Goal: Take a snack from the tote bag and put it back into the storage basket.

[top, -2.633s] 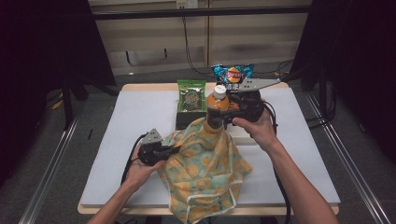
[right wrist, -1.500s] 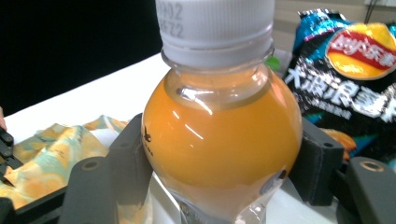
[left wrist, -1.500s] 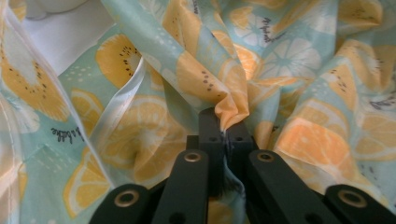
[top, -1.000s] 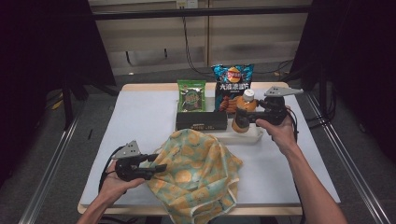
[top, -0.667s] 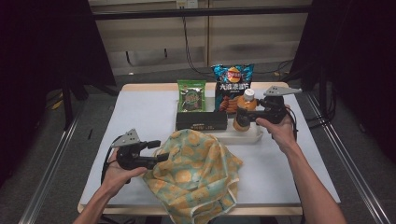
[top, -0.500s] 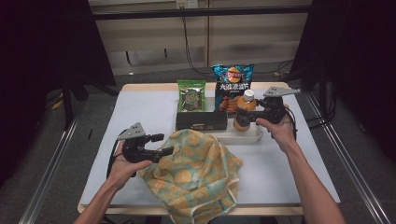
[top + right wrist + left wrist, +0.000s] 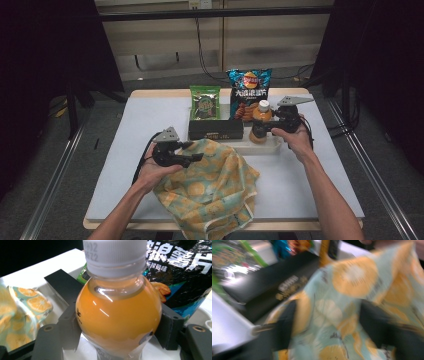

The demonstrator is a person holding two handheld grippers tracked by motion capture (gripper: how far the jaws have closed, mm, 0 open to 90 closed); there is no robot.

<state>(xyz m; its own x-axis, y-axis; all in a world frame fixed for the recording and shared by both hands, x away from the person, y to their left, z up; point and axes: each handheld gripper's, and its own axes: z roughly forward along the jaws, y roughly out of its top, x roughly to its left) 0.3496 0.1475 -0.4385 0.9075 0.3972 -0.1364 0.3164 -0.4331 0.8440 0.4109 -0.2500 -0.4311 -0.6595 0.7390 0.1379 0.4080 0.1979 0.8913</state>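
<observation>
Since the frames a second back, our left gripper [image 7: 197, 158] has travelled from the near left edge of the table up and inward along the pale green cloth printed with orange slices [image 7: 215, 187], and the orange juice bottle with a white cap [image 7: 260, 121] has settled lower beside the black box. Our left gripper's jaws have just been closing, and in the left gripper view [image 7: 324, 322] the patterned cloth [image 7: 352, 290] lies bunched between the two black jaws; the picture is too blurred for us to tell whether the pads press on it. From above, that cloth spreads over the front middle of the white table [image 7: 125, 145], its far corner raised at our left gripper and its near edge hanging at the table's front. Our right gripper [image 7: 267, 126] is clamped around the juice bottle, and in the right gripper view [image 7: 117, 340] both jaws press against the round orange body [image 7: 118, 322] just under the cap. The bottle stands upright in the shallow white tray [image 7: 260, 148], at the right end of the long black box with gold lettering [image 7: 215, 130]. Behind them stand a small green snack packet [image 7: 204, 102] and a dark blue crisp bag [image 7: 248, 90].
</observation>
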